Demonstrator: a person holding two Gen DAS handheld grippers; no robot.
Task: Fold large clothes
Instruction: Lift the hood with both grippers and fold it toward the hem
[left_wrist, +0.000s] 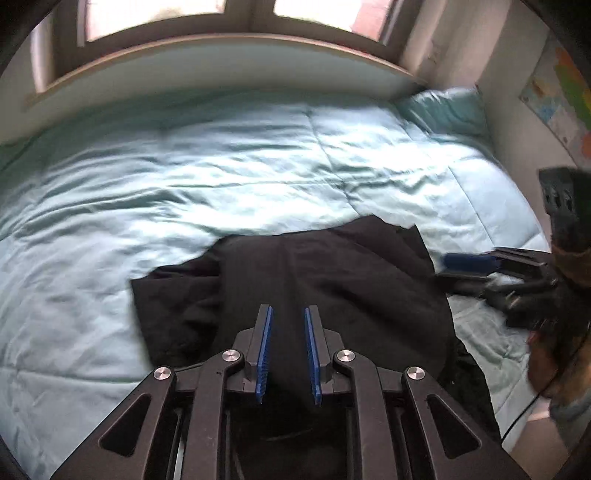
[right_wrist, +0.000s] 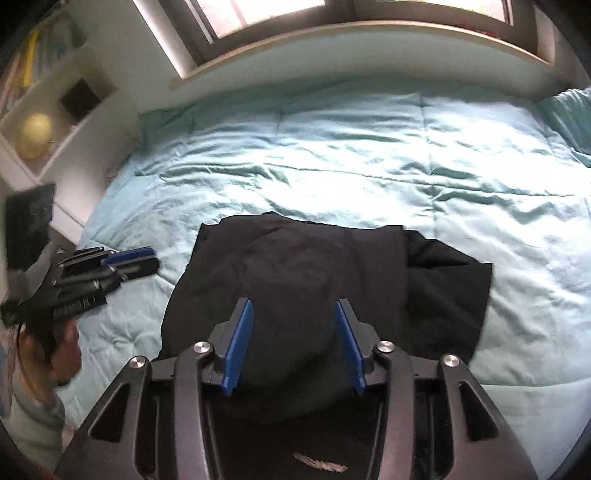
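lying bunched in the lower middle of both frames, the black garment (left_wrist: 314, 280) (right_wrist: 314, 288) rests on the pale teal bedspread (left_wrist: 184, 177) (right_wrist: 369, 155). the left gripper (left_wrist: 288, 314) hangs above it, jaws a narrow gap apart, holding nothing. the right gripper (right_wrist: 293, 306) is spread wider, also empty. at upper left of the right view, a white shelf (right_wrist: 55, 122) holds what looks like a yellow ball (right_wrist: 35, 134).

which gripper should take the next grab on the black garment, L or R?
Probably right. The right gripper is open, with the black garment filling the view between its fingers. In that view the left gripper sits off the garment's edge over the comforter, fingers nearly together.
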